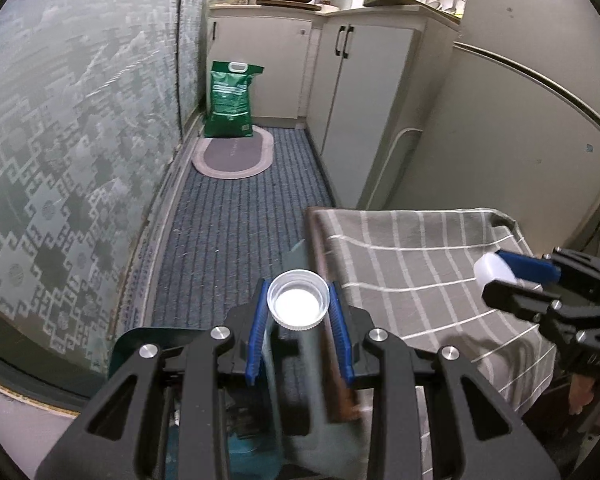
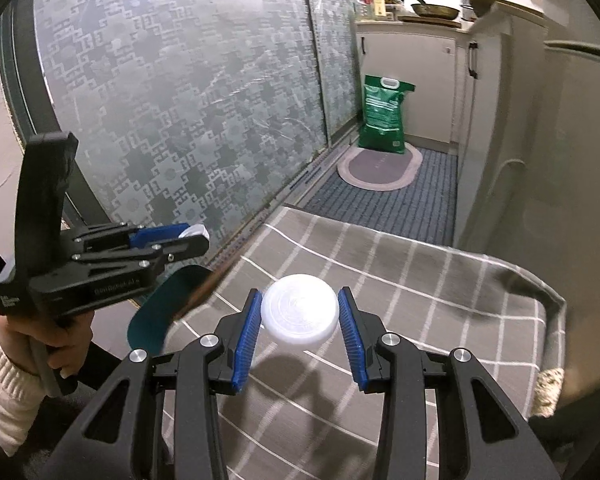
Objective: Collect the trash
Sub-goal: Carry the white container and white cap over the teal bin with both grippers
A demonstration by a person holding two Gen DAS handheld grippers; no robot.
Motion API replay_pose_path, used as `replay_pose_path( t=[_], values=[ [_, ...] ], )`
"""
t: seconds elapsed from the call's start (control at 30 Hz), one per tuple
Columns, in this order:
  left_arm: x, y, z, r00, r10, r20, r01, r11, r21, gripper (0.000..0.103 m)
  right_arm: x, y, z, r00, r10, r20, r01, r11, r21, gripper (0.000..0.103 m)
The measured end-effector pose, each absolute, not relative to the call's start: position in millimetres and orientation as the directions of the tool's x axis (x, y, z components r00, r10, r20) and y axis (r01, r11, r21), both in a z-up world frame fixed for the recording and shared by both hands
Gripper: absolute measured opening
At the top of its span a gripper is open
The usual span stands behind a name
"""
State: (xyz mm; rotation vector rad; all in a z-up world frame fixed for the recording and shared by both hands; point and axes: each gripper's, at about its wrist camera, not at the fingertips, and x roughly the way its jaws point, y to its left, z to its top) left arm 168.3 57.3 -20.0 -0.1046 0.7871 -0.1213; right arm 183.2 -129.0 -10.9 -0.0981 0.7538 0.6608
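**Two caps held only at the tips**

Left wrist view: your left tool (image 1: pixel 299 305) clenches an upturned cap (image 1: pixel 298 299) beyond the worktop (image 1: pixel 412 264) edge, over the floor; it can slip.

Right wrist view: your right tool (image 2: pixel 299 314) pinches a white lid (image 2: pixel 299 309) above the worktop; a tilt can drop it.

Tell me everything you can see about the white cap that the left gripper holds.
The white cap is a small round bottle cap, plastic by its look, with a fine ribbed outer wall. The left wrist view looks into its hollow side, showing a thin rim and a flat, bright white inner face. It sits between the blue pads of the left gripper, which press on its two opposite sides. Nothing else touches it. It is held in the air beside the edge of the checked grey cloth, above the blue striped floor mat.
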Motion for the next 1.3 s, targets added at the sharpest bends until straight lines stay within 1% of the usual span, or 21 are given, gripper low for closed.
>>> replay_pose_path(
  t=[0.67, 0.73, 0.83, 1.03, 1.2, 1.3],
  values=[
    [145.7, 119.1, -78.4, 0.56, -0.037, -0.827, 0.004, 0.999, -0.043, 0.033, 180.2, -53.5, -5.9, 0.493, 0.568, -0.659, -0.661, 0.737, 0.14, 0.039],
    [144.9, 124.1, -80.9, 0.557, -0.028, -0.83, -0.005, 0.999, -0.038, 0.033, 179.0, -44.8, -6.0, 0.484, 0.574, -0.66, -0.672, 0.727, 0.14, 0.039],
    [145.5, 131.3, -84.3, 0.553, -0.018, -0.833, -0.024, 0.999, -0.038, 0.037, 178.5, -33.7, -6.7, 0.473, 0.58, -0.664, -0.684, 0.716, 0.139, 0.039],
    [140.8, 142.2, -85.3, 0.552, -0.016, -0.834, -0.026, 0.999, -0.037, 0.037, 179.0, -13.2, -12.1, 0.453, 0.58, -0.676, -0.698, 0.703, 0.135, 0.039],
    [131.3, 153.6, -74.3, 0.578, -0.024, -0.816, -0.033, 0.998, -0.053, 0.033, 177.2, 6.4, -21.4, 0.43, 0.574, -0.697, -0.714, 0.689, 0.126, 0.039],
    [123.5, 162.4, -66.1, 0.596, -0.025, -0.803, -0.043, 0.997, -0.063, 0.028, 177.9, 19.0, -27.7, 0.418, 0.566, -0.711, -0.719, 0.684, 0.121, 0.039]
  ],
)
